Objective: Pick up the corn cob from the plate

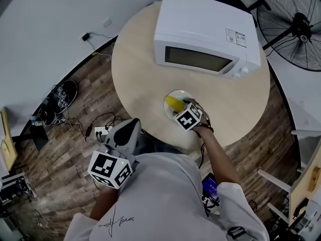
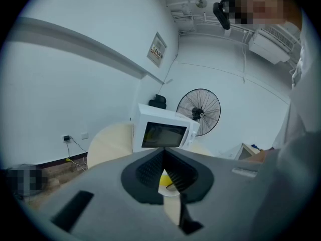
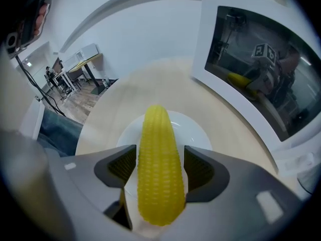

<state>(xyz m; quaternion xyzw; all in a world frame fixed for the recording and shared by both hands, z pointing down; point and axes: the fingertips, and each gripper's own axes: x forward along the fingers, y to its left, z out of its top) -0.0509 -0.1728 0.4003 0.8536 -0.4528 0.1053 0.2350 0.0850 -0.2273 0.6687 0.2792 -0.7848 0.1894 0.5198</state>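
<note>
A round, pale wooden table stands on a dark plank floor. A white microwave sits on its far side, door shut and facing the person. A black standing fan is on the floor beyond the table, behind the microwave.

The left gripper is held off the table's near edge, well apart from everything on it. It points roughly toward the microwave, and its jaws are pressed together with nothing between them.

The right gripper points steeply down over the table's near side. Its jaws are spread wide and straddle the cob – one pad on either side, with a sliver of gap visible at the left pad, so no grip yet.

A small white plate sits just in front of the microwave. The yellow corn cob lies on the plate – lengthwise between the right gripper's jaws, its tapered end pointing away from the gripper.
</note>
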